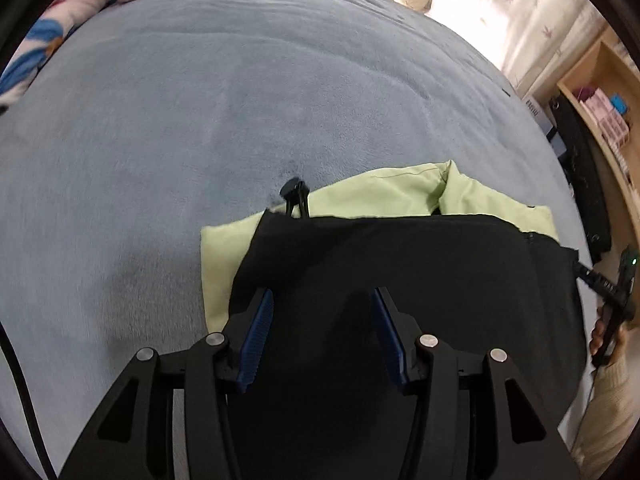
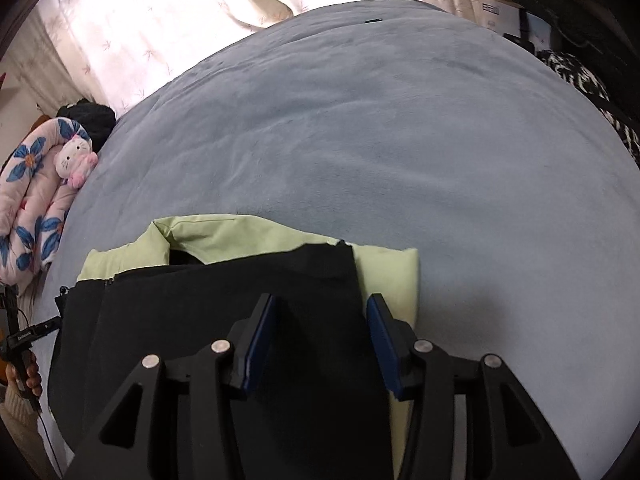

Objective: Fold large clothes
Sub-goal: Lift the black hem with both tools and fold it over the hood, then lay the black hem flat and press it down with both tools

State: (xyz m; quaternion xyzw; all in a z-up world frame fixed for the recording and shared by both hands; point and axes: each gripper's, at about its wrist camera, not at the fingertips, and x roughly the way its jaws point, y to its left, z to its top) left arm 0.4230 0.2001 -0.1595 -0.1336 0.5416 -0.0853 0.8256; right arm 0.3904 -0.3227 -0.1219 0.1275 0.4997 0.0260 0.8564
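Jacket [image 1: 400,272] lies on the bed [image 1: 200,120] at its near edge, black outer side up, light green lining [image 1: 400,196] showing along the far side and both ends. Partly folded, black layer lying over the green. A black cord toggle [image 1: 295,192] sticks up at the jacket's far edge in the left view.

Left gripper [image 1: 322,332]: jaws wide apart, nothing between the blue pads [image 1: 256,340], hovering over the black fabric near the jacket's left end. Contact with cloth cannot be told.

Right gripper [image 2: 320,340]: jaws wide apart too, nothing gripped, over the black fabric near the jacket's right end; right pad [image 2: 384,344] sits over the border of black and green. The other gripper's handle and the holding hand [image 2: 24,372] show at the left rim of the right view.

Containers: a wooden shelf [image 1: 600,92] beside the bed on the right of the left view, holding small pink and blue boxes [image 1: 604,108]; contents too small to name.

Around: grey-blue cover over the whole bed. Rolled floral quilt [image 2: 32,200] at the bed's far left corner, pink cat plush [image 2: 76,160] resting on it. Pale curtains [image 2: 140,20] behind the bed. Black-and-white patterned cloth [image 2: 592,88] at the bed's right edge. Nothing lies between the grippers and the jacket.
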